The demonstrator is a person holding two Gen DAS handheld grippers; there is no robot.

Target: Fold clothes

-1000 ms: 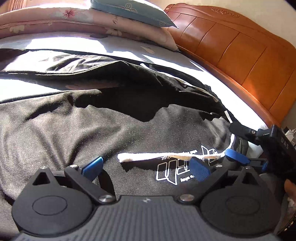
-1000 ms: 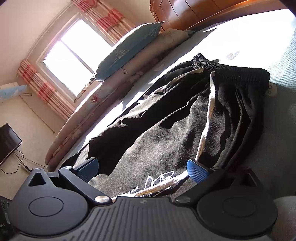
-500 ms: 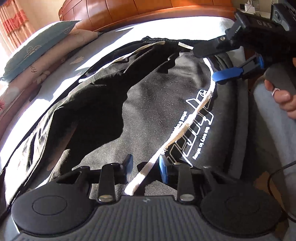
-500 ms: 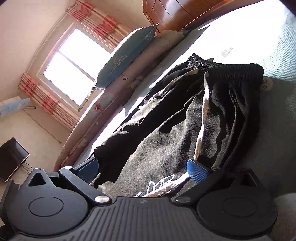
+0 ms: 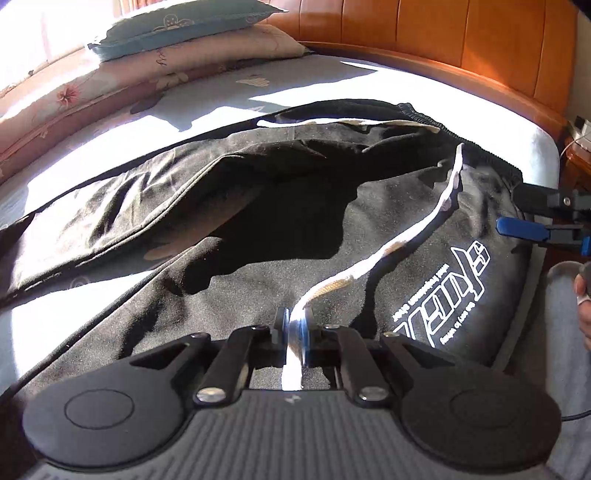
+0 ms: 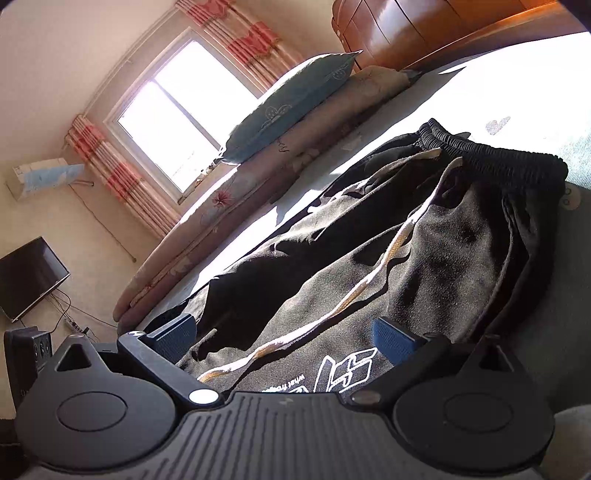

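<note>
Black trousers (image 5: 258,236) with a white printed logo (image 5: 450,295) lie spread over the bed, elastic waistband (image 6: 495,162) at the far end. A white drawstring (image 5: 406,240) runs from the waistband toward me, lifted off the cloth. My left gripper (image 5: 294,328) is shut on the drawstring's near end. The same cord (image 6: 351,295) crosses the trousers (image 6: 443,258) in the right wrist view. My right gripper (image 6: 284,332) stands open just above the logo with only cloth beneath; it also shows at the right edge of the left wrist view, right gripper (image 5: 517,210).
A teal pillow (image 5: 177,26) and a rolled floral quilt (image 5: 110,88) lie along the bed's far side. The wooden headboard (image 5: 443,48) curves behind. A window (image 6: 184,110), a television (image 6: 26,277) and a person's hand (image 5: 583,295) are at the edges.
My left gripper went from wide open over the logo to shut on the drawstring, then rolled and lifted the cord. The right gripper stayed open and almost still.
</note>
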